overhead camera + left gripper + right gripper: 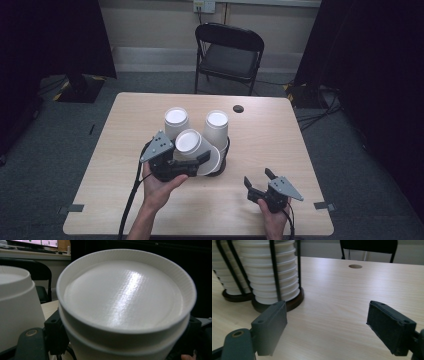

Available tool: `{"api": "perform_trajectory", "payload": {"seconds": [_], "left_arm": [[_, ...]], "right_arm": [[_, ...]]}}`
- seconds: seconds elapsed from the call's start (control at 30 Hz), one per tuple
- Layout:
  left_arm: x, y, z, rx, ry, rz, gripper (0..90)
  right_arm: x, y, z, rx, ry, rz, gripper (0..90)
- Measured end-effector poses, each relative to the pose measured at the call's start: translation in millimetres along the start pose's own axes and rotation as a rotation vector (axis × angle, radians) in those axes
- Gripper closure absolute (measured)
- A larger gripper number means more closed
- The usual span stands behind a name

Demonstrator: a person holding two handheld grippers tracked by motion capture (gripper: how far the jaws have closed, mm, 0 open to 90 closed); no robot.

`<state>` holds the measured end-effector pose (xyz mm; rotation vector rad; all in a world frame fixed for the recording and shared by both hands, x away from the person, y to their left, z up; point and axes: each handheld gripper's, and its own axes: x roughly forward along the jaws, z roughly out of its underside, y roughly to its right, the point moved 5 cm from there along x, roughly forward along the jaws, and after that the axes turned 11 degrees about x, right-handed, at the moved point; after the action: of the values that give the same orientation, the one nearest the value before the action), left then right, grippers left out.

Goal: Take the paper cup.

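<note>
My left gripper, just left of centre in the high view, is clamped on an upside-down white paper cup, its base turned up toward the camera. I judge I am holding it by the side wall so the mouth stays free to drop over a stack. Right behind it stand two stacks of inverted cups: the left stack and the right stack, the latter in a black wire holder. My right gripper, at lower right, rests apart from the cups with its jaws wide and nothing between them. A black folding chair stands beyond the counter, and a round hole sits near its far edge.

In the left gripper view, the held cup is tilted, bottom disc facing me, with the rim of a second cup nested just under it, so I may be carrying two. The neighbouring stack crowds the left edge; that is what I could knock.

In the right gripper view, the jaws stand well apart over bare counter. The caged stack fills the upper left, its wire uprights the thing to steer around.
</note>
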<state>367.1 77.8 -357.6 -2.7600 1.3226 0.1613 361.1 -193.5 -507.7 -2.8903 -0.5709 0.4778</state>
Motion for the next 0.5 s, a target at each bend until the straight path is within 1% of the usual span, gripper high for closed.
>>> {"api": "perform_trajectory", "payload": {"seconds": [0.03,0.07,0.13,0.17,0.23,0.27,0.3,0.4,0.43,0.47,0.5], "left_arm": [[-0.2,0.0,3.6,-0.012,-0.003,-0.002,19.5],[0.0,0.7,6.0,-0.023,-0.001,0.005,19.5],[1.1,2.3,13.4,-0.036,-0.015,0.016,19.5],[2.5,2.9,17.8,-0.041,-0.026,0.019,19.5],[4.5,3.6,27.5,-0.069,-0.037,0.027,19.5],[5.1,4.2,31.3,-0.08,-0.038,0.031,19.5],[5.8,4.7,34.9,-0.087,-0.044,0.031,19.5],[5.9,5.9,42.6,-0.113,-0.059,0.04,19.5],[4.6,6.9,45.1,-0.129,-0.051,0.048,19.5],[4.0,6.7,46.8,-0.134,-0.054,0.055,19.5],[4.2,6.2,49.8,-0.148,-0.059,0.056,19.5]], "right_arm": [[0.2,-3.3,0.7,0.005,-0.006,-0.017,15.8],[0.5,-6.7,1.4,-0.001,-0.008,-0.026,15.8],[0.8,-14.4,3.1,-0.023,-0.013,-0.043,18.2],[1.3,-19.1,4.2,-0.029,-0.021,-0.055,18.5],[2.3,-29.6,5.4,-0.029,-0.023,-0.093,19.6],[2.4,-36.4,5.6,-0.045,-0.026,-0.107,21.7],[2.4,-41.8,4.8,-0.055,-0.019,-0.116,22.3],[1.9,-56.7,2.2,-0.065,-0.006,-0.158,23.7],[2.0,-60.6,1.7,-0.067,-0.006,-0.177,24.1],[2.3,-67.7,1.6,-0.07,-0.003,-0.204,25.3],[2.5,-70.7,1.9,-0.074,-0.001,-0.211,26.3]]}}
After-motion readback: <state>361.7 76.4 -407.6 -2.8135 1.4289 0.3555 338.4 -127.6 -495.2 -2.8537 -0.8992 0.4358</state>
